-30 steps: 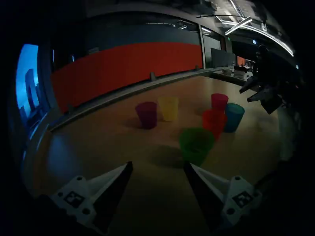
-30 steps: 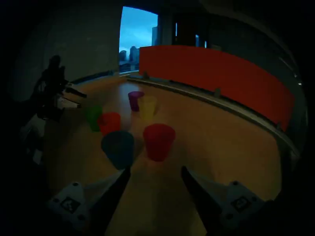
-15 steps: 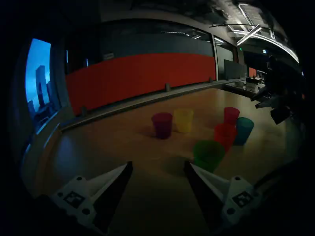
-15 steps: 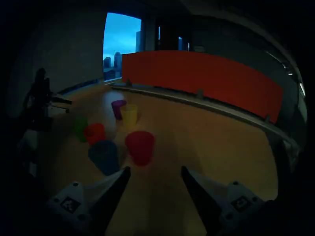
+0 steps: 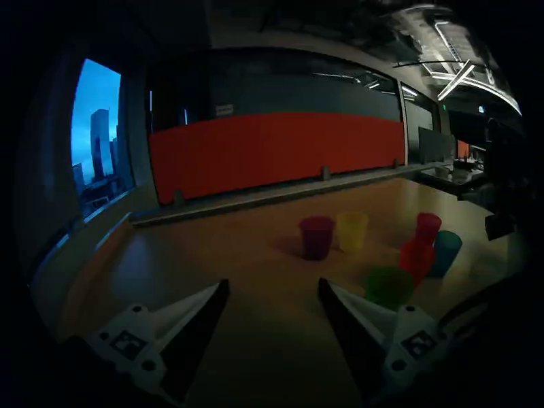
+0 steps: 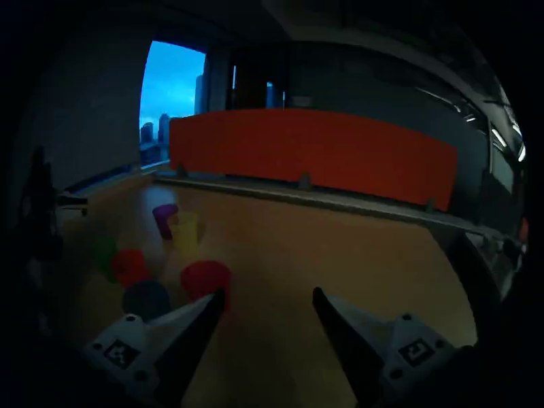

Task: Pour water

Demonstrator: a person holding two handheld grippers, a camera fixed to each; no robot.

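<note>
Ahead-right of the left tool (image 5: 272, 281), ahead-left of the right tool (image 6: 268, 290), both agape, coloured cups (image 5: 352, 231).

Dim office around you.
Your wooden table (image 5: 224, 238) ended at a red partition (image 5: 272, 148) along its far edge; at far left, a window (image 5: 98, 146) showed blue sky and towers.
</note>
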